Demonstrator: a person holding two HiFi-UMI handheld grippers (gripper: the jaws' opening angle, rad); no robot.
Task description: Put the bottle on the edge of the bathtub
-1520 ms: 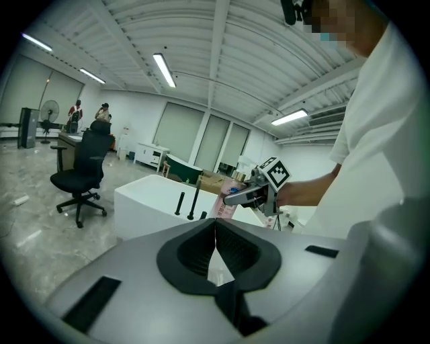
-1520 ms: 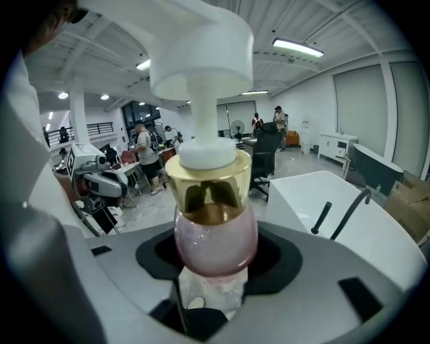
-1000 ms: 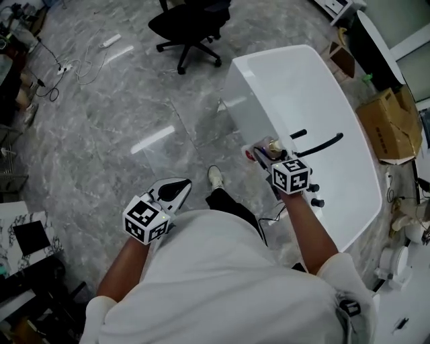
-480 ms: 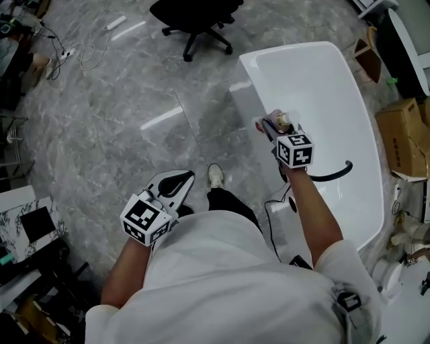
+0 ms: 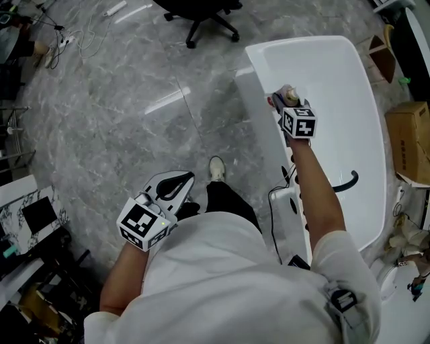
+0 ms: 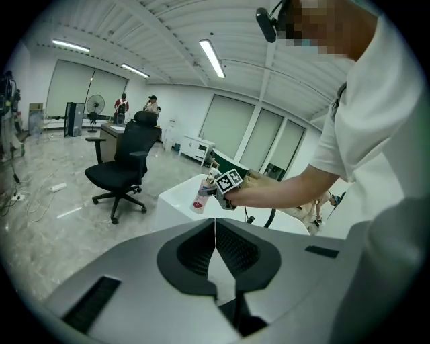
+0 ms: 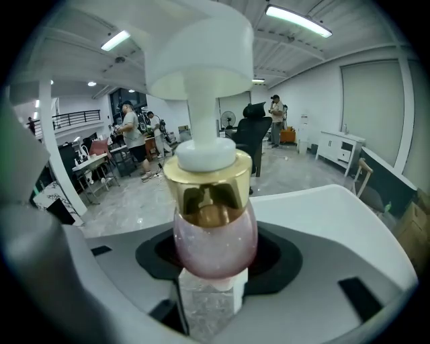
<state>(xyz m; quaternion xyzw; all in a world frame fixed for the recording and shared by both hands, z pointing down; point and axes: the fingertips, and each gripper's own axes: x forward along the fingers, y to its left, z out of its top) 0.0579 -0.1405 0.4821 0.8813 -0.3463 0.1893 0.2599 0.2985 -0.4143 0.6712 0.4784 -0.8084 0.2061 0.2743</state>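
- A pink glittery bottle (image 7: 215, 235), gold-collared and white-pumped, is clamped by the right gripper (image 5: 281, 106) at 1 o'clock.
- The left gripper (image 6: 215, 236) is seen closed, empty.

white oval bathtub (image 5: 336, 80) at right, on grey marble floor (image 5: 101, 121). pink round-bodied pump bottle (image 7: 213, 228) sits between right claw (image 5: 283, 102) jaws, at the tub's left rim; contact with rim unclear. left claw (image 5: 171, 188) well left of tub, over floor. black wheeled office chair (image 5: 201, 13) beyond tub, to its left. brown cardboard box (image 5: 410, 138) right of tub.
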